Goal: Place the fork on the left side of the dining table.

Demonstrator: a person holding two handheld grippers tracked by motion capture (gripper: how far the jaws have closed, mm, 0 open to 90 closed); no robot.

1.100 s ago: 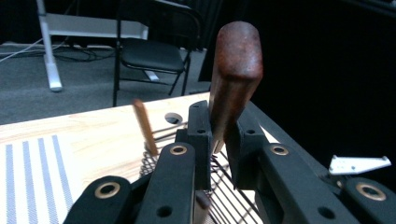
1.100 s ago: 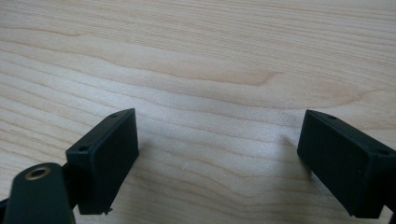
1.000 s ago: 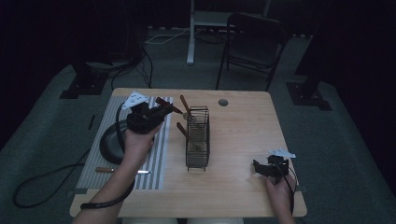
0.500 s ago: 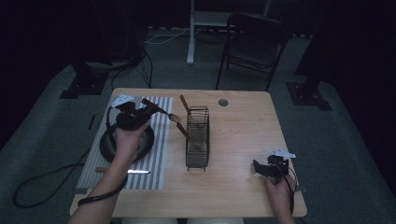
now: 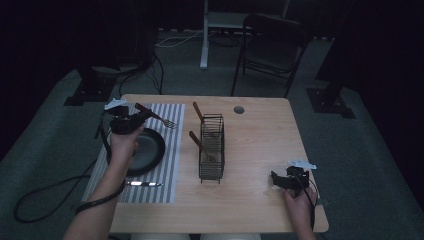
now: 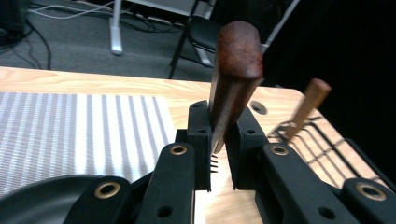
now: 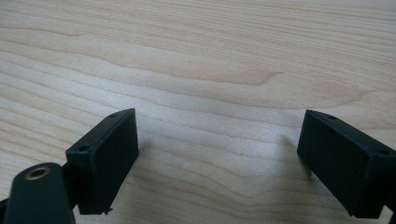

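My left gripper (image 5: 140, 117) is shut on a fork (image 5: 167, 122) with a reddish wooden handle, held above the far left part of the striped placemat (image 5: 172, 165), just beyond the black plate (image 5: 150, 150). In the left gripper view the fork's handle (image 6: 235, 70) rises between the jaws and its tines point down toward the table. My right gripper (image 5: 276, 181) rests low at the table's near right, open. Its jaws stand wide apart over bare wood (image 7: 210, 70), with nothing between them.
A black wire caddy (image 5: 211, 150) stands mid-table holding two wooden-handled utensils (image 5: 197, 111); one handle (image 6: 310, 100) shows beside the left jaws. A knife (image 5: 144, 184) lies on the placemat near the plate. A chair (image 5: 272, 47) stands behind the table.
My left gripper has carried the fork leftward, away from the wire caddy to above the placemat's far left. The right gripper has stayed put.
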